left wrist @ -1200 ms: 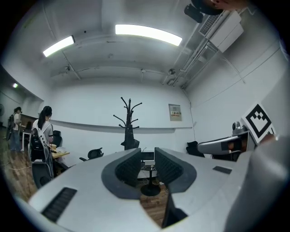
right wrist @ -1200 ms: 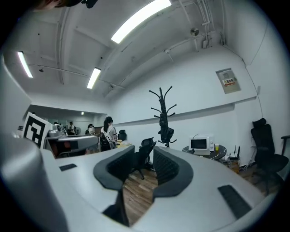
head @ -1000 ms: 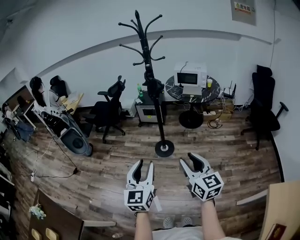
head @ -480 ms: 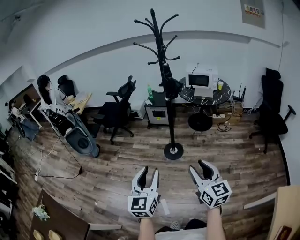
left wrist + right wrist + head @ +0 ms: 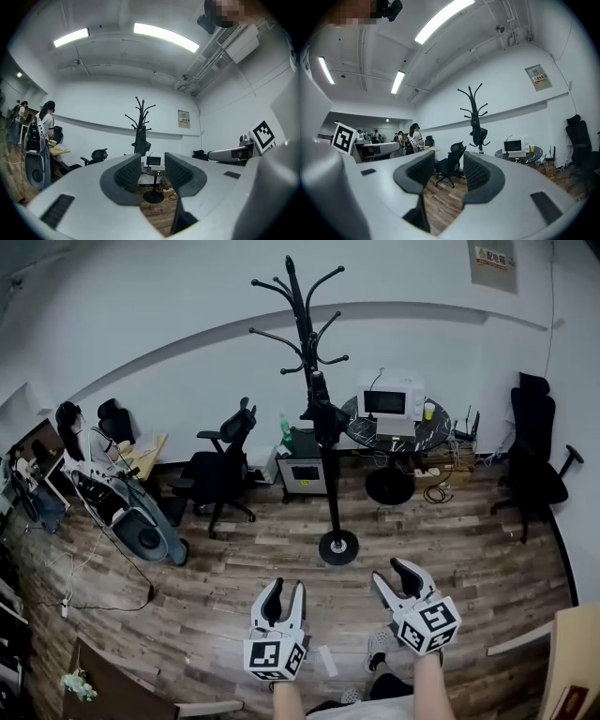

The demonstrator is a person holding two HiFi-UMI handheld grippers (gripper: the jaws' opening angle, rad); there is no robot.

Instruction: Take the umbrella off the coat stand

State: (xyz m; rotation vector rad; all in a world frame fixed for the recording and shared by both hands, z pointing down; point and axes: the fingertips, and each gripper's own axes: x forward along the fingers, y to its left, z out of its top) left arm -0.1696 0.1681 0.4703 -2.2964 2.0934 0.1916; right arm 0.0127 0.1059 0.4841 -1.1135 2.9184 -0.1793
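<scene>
A black coat stand [image 5: 317,442] rises from a round base on the wood floor. A folded black umbrella [image 5: 322,416] hangs halfway up it, and also shows in the left gripper view [image 5: 140,143] and the right gripper view [image 5: 478,133]. Both grippers are held low in front of the stand, well short of it. My left gripper [image 5: 284,592] is open and empty, its jaws [image 5: 152,169] framing the stand's base. My right gripper [image 5: 394,574] is open; its jaws have just been opening, with nothing between them [image 5: 449,171].
A round black table [image 5: 394,432] with a microwave [image 5: 385,402] stands right of the stand, and a small cabinet [image 5: 302,472] behind it. Office chairs [image 5: 217,474] [image 5: 532,451] sit on either side. A grey machine [image 5: 127,512] lies at the left. People [image 5: 414,137] stand far off.
Both grippers sit slightly lower in the head view, and the stand looks a little nearer. The right gripper's jaws have spread a bit wider.
</scene>
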